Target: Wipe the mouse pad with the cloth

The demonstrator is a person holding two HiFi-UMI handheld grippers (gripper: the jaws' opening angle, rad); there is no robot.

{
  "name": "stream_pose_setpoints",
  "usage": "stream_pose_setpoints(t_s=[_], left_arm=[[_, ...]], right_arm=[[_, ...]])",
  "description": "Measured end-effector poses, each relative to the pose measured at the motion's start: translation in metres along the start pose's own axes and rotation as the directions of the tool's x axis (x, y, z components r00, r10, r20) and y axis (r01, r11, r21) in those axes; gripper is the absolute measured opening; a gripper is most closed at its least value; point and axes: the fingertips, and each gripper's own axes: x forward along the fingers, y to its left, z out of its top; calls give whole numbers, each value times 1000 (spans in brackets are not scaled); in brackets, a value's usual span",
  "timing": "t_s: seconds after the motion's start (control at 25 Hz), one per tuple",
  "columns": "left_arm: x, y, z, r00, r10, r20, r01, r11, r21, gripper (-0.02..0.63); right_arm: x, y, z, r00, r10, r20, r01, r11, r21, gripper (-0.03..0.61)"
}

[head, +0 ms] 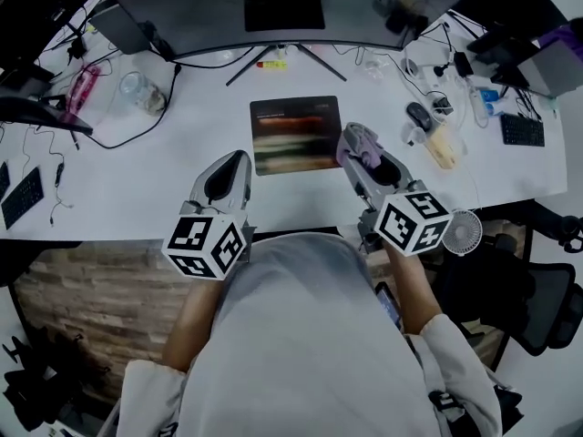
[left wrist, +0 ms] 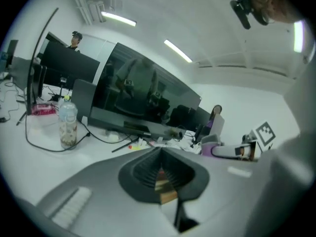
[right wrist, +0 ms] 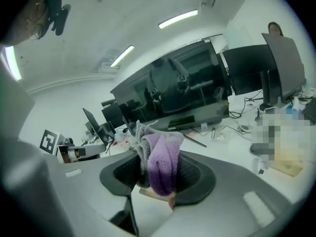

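Grey shirt fabric fills the foreground of the head view, where a person stands at a white desk with a handheld gripper in each hand.

The left gripper hangs over bare desktop near the front edge. Its jaws are pressed together with nothing between them, as its own view confirms. It sits just to the left of the mouse pad and clear of it.

The right gripper is clamped on a bunched purple and grey cloth, which sticks out past the jaw tips in a thick fold. From above, the cloth sits at the pad's right edge. The pictures do not settle whether it touches the pad. The right gripper view looks level across the desk, not down at the pad, which suggests the tool is not angled down for a stroke.

The dark rectangular pad lies flat and unobstructed between the two tools and slightly beyond them. A mouse rests well off to its right.

Farther back are a clear bottle, trailing cables and the foot of a wide monitor.

By this evidence the cloth is secured and brought to the pad, but no wiping shows. The job left appears to be lowering the cloth and sweeping it across the whole surface.
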Motion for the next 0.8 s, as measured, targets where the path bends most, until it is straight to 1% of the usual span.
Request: stream_pose_setpoints(t_s=[0.12,0.24,0.32,0.52,0.8], left_arm=[[-18,-6,25,998,-13,66,10,999,39,0],[-27,-10,37,996,-20,89,16,999,49,0],[-30,-11,40,995,-14,100,9,998,55,0],[-33,-8,41,995,-2,101,-4,998,67,0],[-33,-12,36,997,0,81,-8,995,104,0]], right_arm=[[-10,18,14,999,13,35,-12,999,-42,181],[-21,29,20,1000,10,24,-8,995,-98,181],[-28,34,23,1000,4,22,-2,993,-117,178],[-33,36,26,999,-21,30,25,992,-122,175],[-31,36,20,1000,-19,14,20,997,-72,175]])
